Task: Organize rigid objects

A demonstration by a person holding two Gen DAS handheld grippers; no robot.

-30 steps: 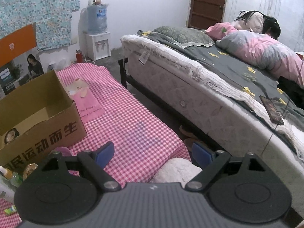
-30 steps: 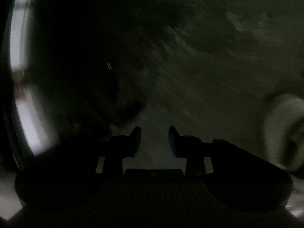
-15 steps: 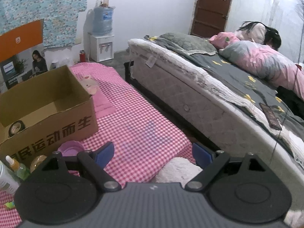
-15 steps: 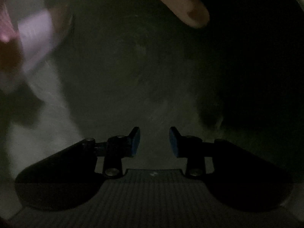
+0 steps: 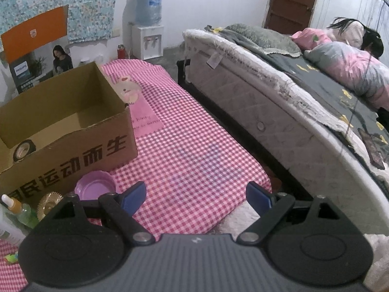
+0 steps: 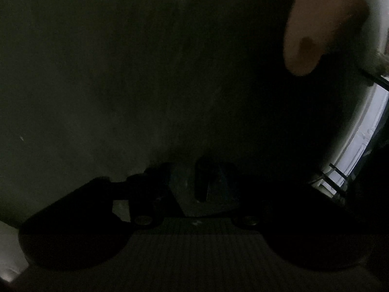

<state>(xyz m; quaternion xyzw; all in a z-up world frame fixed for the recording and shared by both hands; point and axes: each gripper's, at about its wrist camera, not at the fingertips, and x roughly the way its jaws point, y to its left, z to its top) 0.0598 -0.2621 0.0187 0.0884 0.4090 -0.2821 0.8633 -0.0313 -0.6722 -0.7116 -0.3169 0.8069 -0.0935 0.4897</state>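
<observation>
One pink checked cloth [image 5: 184,146] covered the low surface beside a bed [image 5: 279,102], with a water dispenser [image 5: 148,24] at the far wall. An open cardboard box [image 5: 68,131] sat on the cloth with a tape roll [image 5: 23,149] inside; a purple lid [image 5: 96,186] lay just before it. The left gripper [image 5: 194,196] hovered low, fingers spread, empty. The right gripper [image 6: 189,185] sat in darkness, its grip unclear.
</observation>
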